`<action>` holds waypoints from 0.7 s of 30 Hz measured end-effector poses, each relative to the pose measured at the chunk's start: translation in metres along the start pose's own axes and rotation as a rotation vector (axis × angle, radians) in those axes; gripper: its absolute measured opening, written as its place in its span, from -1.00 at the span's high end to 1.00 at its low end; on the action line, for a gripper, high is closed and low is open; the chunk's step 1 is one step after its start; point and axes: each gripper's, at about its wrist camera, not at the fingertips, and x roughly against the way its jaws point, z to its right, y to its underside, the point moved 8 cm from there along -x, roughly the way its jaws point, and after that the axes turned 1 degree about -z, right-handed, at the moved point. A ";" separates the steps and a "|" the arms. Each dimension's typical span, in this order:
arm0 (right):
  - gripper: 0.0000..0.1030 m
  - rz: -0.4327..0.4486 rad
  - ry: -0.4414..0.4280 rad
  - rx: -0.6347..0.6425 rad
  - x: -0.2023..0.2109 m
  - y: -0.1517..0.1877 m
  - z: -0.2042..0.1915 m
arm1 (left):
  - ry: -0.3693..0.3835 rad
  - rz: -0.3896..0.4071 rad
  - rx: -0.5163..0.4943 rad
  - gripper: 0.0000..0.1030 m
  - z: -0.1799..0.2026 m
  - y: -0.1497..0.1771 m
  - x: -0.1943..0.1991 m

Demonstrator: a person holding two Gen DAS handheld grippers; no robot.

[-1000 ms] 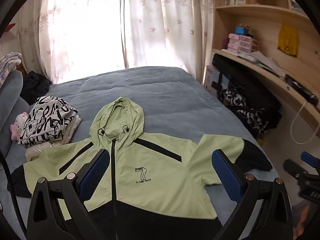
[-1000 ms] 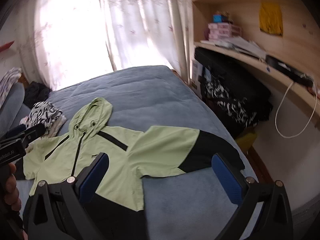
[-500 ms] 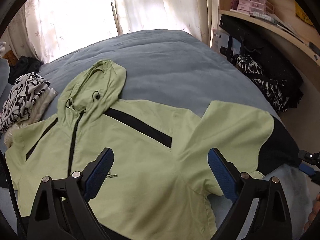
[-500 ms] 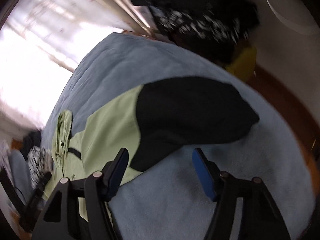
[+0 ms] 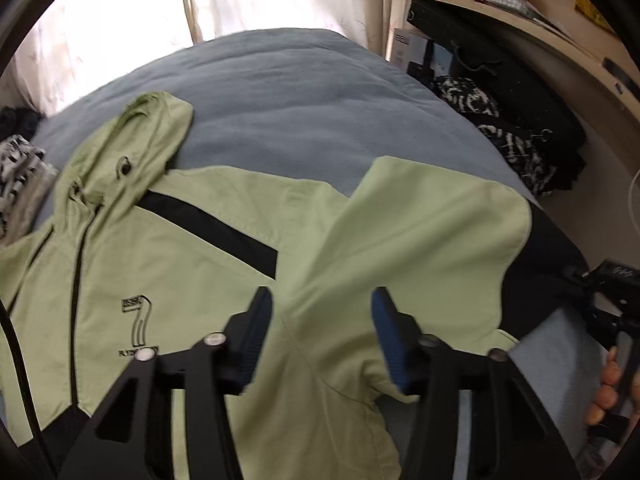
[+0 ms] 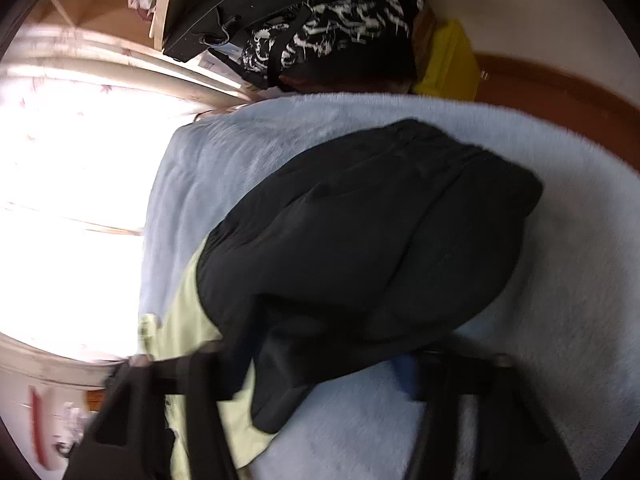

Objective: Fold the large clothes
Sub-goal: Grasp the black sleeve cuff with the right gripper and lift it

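Left gripper [image 5: 322,330] hovering low over lime-green hooded jacket [image 5: 168,280], jaws parted narrowly, nothing between them. Jacket spread flat on blue bed [image 5: 288,92], hood ahead and to the left, sleeve [image 5: 432,240] ahead and to the right. Right gripper [image 6: 320,376] blurred above the sleeve's black cuff [image 6: 368,248]; cannot tell whether parted or closed. Patterned clothes pile [image 5: 20,176] far left.
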 end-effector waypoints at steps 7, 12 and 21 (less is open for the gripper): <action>0.91 0.204 0.022 0.241 0.065 -0.003 -0.073 | -0.057 0.072 0.043 0.12 -0.056 -0.002 0.033; 0.92 0.275 -0.099 0.539 0.122 0.039 -0.195 | -0.076 0.120 0.121 -0.11 -0.122 -0.002 0.071; 0.91 0.128 -0.226 1.093 0.093 0.228 -0.355 | -0.093 0.151 0.308 -0.15 -0.254 0.028 0.125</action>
